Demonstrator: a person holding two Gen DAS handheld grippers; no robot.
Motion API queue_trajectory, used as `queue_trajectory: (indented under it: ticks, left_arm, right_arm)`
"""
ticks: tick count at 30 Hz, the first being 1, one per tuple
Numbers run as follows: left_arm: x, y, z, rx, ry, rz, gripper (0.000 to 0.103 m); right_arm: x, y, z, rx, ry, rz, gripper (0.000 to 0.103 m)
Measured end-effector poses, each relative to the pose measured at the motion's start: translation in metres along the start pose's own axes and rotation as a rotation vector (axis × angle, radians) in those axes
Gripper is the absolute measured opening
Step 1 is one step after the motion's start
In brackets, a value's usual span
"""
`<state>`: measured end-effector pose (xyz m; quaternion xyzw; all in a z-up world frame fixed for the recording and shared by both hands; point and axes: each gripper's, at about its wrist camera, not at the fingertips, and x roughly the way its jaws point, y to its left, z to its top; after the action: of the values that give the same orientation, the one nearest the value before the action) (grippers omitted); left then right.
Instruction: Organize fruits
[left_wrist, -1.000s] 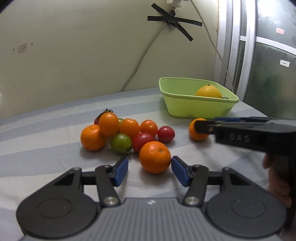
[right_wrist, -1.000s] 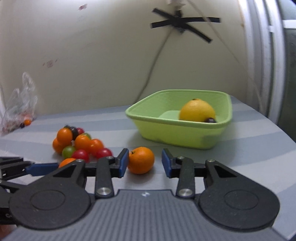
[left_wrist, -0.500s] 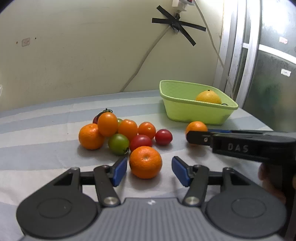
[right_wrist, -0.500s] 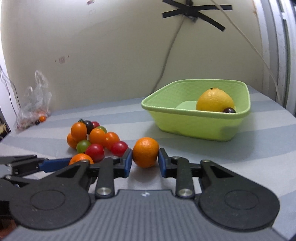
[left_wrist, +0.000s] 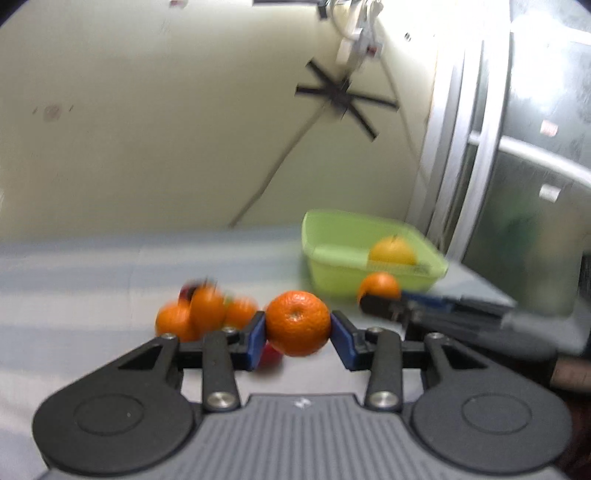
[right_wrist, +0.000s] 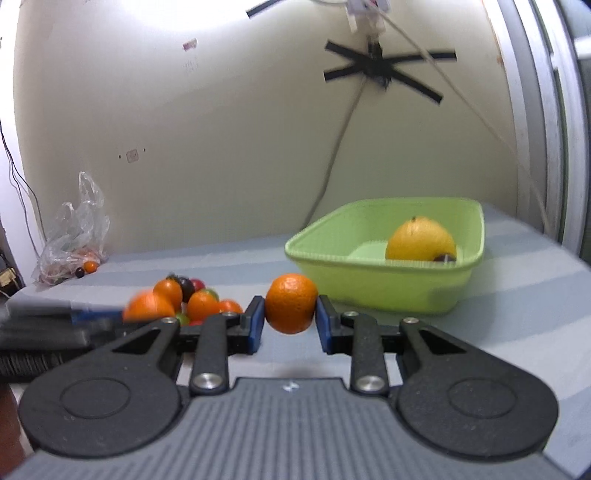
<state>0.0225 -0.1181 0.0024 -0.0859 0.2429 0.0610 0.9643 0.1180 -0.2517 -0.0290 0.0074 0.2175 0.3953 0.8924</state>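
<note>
Nearest to us, the left gripper (left_wrist: 297, 339) has just been closing, and its blue pads now press both sides of a dimpled mandarin (left_wrist: 297, 322) that hangs clear of the striped cloth (left_wrist: 92, 280). Our right gripper (right_wrist: 290, 319) is likewise clamped on a second mandarin (right_wrist: 291, 302), round and pebbled, raised above its own shadow.

Behind the left gripper's load and to its left lies the fruit pile (left_wrist: 207, 314), smeared by motion blur in the left wrist view; a red fruit beneath the held mandarin is mostly hidden. The right wrist view shows the same pile more sharply, left of the right gripper: small orange, red, green and dark round fruits, partly covered by the gripper's black linkage.

Farther on, ahead and to the right, stands the green plastic basin (right_wrist: 369, 284), with a ribbed rim and a large yellow citrus (right_wrist: 419, 240) inside. A small dark fruit beside it shows only in the right wrist view.

Only the right wrist view shows the crumpled clear plastic bag (right_wrist: 74, 236) far left by the wall. Black tape (right_wrist: 384, 70) crosses a cable on the pale wall.
</note>
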Motion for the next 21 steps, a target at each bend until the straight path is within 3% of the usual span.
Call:
queue_trajectory:
  ticks: [4, 10, 21]
  left_arm:
    - [0.015, 0.003, 0.035, -0.015, -0.019, -0.039, 0.037]
    - [0.056, -0.002, 0.073, -0.056, -0.034, -0.081, 0.037]
    - [0.141, -0.031, 0.09, -0.007, 0.041, -0.066, 0.037]
  right_arm:
    - [0.0, 0.002, 0.018, -0.044, -0.056, -0.032, 0.032]
    - [0.016, -0.004, 0.041, -0.118, -0.175, -0.156, 0.032]
    - [0.038, -0.04, 0.042, -0.125, -0.236, -0.343, 0.032]
